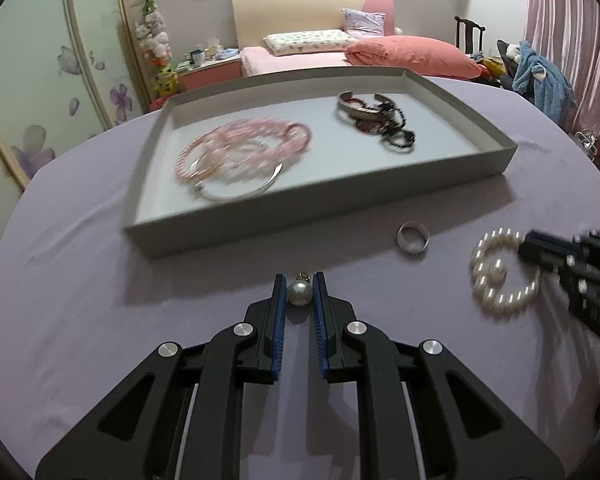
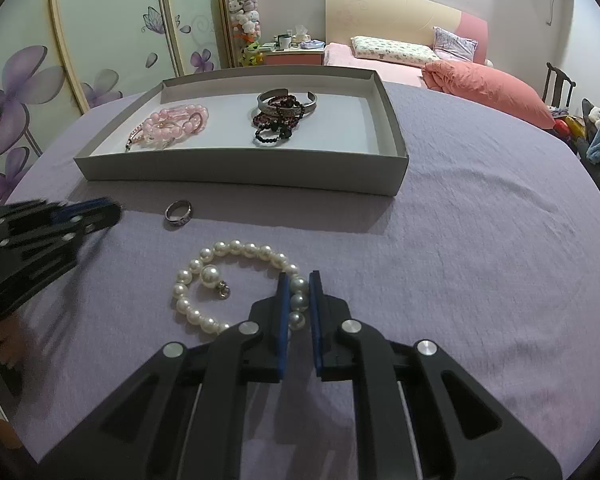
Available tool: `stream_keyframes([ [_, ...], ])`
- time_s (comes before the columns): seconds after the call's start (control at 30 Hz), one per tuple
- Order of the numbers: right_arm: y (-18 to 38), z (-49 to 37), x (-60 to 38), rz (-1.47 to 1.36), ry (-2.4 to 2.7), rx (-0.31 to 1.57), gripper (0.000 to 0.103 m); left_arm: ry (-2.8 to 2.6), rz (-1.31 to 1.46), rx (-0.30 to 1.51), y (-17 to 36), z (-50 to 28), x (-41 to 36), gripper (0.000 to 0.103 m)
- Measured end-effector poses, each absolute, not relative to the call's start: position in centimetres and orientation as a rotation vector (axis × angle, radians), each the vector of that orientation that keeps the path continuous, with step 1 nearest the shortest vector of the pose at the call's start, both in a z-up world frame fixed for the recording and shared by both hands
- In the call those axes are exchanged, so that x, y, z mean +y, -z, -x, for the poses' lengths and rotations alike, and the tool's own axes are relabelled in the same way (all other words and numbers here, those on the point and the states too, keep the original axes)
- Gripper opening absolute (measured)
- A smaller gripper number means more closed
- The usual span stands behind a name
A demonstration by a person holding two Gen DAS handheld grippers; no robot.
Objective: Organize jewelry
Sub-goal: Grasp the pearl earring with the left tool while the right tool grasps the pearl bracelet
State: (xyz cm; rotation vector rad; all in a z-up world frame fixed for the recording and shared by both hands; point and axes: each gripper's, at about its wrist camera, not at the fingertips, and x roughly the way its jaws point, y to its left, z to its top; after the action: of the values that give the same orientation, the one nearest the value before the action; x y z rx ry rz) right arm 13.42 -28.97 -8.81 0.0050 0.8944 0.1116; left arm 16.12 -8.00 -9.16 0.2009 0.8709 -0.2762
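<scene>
My left gripper [image 1: 299, 286]: jaws closed on a single pearl bead [image 1: 299, 293], just above the purple bench [image 1: 100, 300]. My right gripper [image 2: 299, 284]: jaws pinching the pearl bracelet [image 2: 236, 286], which lies flat on the bench; second pearl bead [image 2: 211, 276] inside its loop. Metal ring [image 2: 178, 213] between bracelet and grey tray [image 2: 240, 170]. Tray holds pink bracelets [image 2: 170, 126], dark bracelets [image 2: 280, 114], apart

a large pearl pendant [image 1: 299, 293] sits between the pads of the left gripper [image 1: 299, 290]. the pearl bracelet [image 2: 236, 286] lies flat on the purple cloth, with a second pearl pendant [image 2: 211, 274] inside its loop. a silver ring [image 2: 179, 211] lies near the grey tray [image 2: 240, 168], which holds pink bracelets [image 2: 172, 124] and dark bracelets [image 2: 280, 116].
</scene>
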Motion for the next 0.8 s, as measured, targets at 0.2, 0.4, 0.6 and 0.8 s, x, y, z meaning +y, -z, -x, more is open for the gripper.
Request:
stream_keyframes([
  [0.2,8.8,-13.2,-29.0,0.002,-0.108,0.895,0.012,0.27,-0.164,0.877,9.0,-15.8,-6.6,0.015],
  [0.4,8.8,-13.2,-29.1,0.004,-0.107,0.895,0.012,0.268,-0.166,0.877,9.0,-16.1,-6.5,0.015],
  [0.6,8.8,-13.1,-29.0,0.006,-0.106,0.894,0.012,0.264,-0.169,0.876,9.2,-16.3,-6.8,0.016],
  [0.8,8.8,-13.1,-28.9,0.007,-0.102,0.893,0.011,0.265,-0.161,0.877,9.2,-16.2,-6.8,0.014],
])
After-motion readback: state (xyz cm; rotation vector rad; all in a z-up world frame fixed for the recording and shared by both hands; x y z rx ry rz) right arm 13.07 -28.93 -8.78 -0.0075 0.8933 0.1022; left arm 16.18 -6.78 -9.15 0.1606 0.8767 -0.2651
